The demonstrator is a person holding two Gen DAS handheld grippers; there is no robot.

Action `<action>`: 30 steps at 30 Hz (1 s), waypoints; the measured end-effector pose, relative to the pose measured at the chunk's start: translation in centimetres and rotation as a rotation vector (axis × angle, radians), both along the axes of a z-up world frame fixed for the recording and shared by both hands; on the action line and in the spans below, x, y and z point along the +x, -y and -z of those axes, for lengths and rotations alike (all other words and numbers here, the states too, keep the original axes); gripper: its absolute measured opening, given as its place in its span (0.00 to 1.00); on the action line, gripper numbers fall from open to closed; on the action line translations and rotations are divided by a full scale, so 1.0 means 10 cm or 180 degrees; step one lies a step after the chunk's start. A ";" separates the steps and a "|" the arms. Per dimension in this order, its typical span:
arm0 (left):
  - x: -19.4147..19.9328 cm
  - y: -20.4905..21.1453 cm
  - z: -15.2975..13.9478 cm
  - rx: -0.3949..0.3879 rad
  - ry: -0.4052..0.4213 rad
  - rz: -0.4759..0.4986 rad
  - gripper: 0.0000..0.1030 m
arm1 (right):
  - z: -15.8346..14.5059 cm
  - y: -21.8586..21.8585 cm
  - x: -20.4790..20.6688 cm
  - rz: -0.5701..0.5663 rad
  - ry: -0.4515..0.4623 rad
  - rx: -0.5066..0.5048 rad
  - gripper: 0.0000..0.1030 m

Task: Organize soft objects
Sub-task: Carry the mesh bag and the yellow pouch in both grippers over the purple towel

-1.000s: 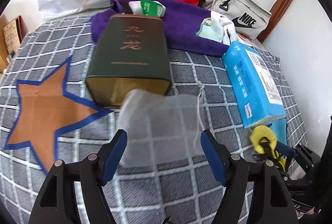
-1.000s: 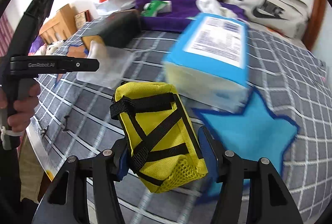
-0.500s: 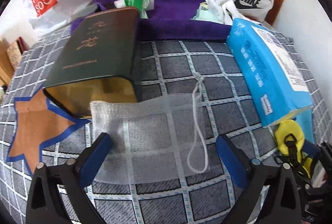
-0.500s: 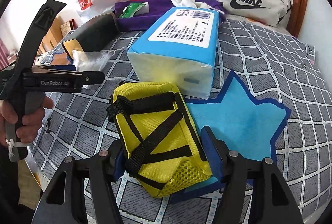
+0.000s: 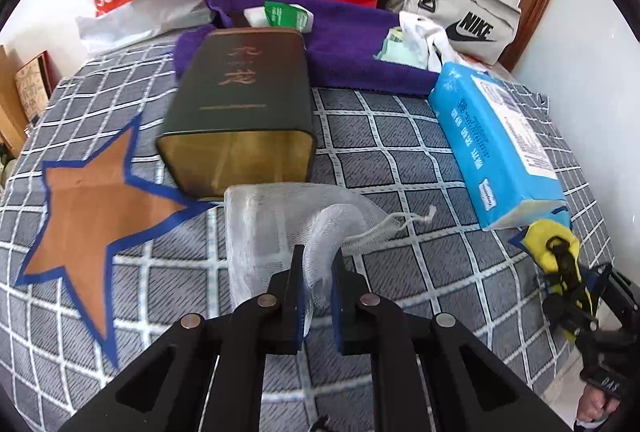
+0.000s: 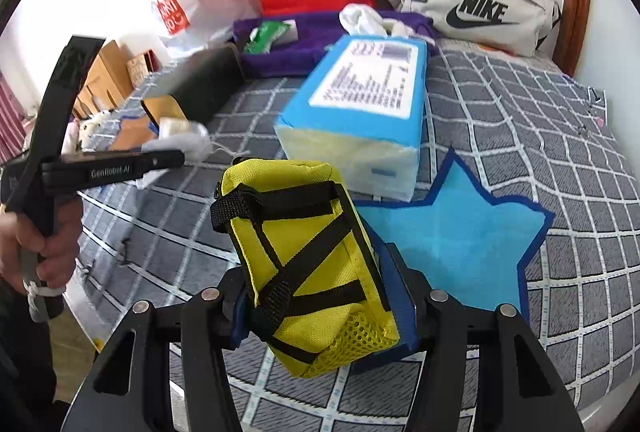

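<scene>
Grey checked bedspread carries everything. Dark green tin lies toward the far edge, blue tissue pack nearer the right edge. White mesh drawstring bag sits just in front of the tin's open end; left gripper, wide a sec ago, has now clenched on it, so a lift looks next. Right gripper jaws closing on the yellow strap pouch, beside the blue star patch.

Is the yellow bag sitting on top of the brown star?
No, the yellow bag is gripped in the right gripper, beside the blue star; the brown star is bare.
</scene>
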State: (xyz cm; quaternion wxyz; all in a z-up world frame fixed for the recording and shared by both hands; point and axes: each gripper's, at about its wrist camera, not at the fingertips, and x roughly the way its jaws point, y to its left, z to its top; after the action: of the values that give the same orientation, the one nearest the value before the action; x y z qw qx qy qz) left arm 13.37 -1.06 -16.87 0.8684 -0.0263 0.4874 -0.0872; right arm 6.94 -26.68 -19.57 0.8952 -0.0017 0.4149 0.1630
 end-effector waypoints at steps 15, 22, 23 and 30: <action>-0.29 -0.15 -0.63 -0.0123 0.0371 -0.0013 0.07 | -0.45 -0.02 -0.04 -0.0046 0.0136 0.0246 0.11; -0.30 -0.20 -0.70 -0.0141 0.0394 -0.0034 0.07 | -0.34 -0.03 0.01 -0.0040 -0.0019 0.0341 0.09; -0.30 -0.22 -0.71 -0.0152 0.0399 -0.0041 0.07 | -0.35 -0.03 0.00 -0.0049 -0.0016 0.0354 0.09; -0.26 -0.27 -0.82 -0.0168 0.0445 -0.0079 0.07 | -0.54 -0.01 -0.02 -0.0072 0.0089 0.0349 0.08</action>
State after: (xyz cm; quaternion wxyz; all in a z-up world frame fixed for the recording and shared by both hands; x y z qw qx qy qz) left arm 10.76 1.63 -8.72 0.9004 -0.0492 0.4226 -0.0909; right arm 6.71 -26.59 -14.17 0.8977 0.0404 0.3927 0.1955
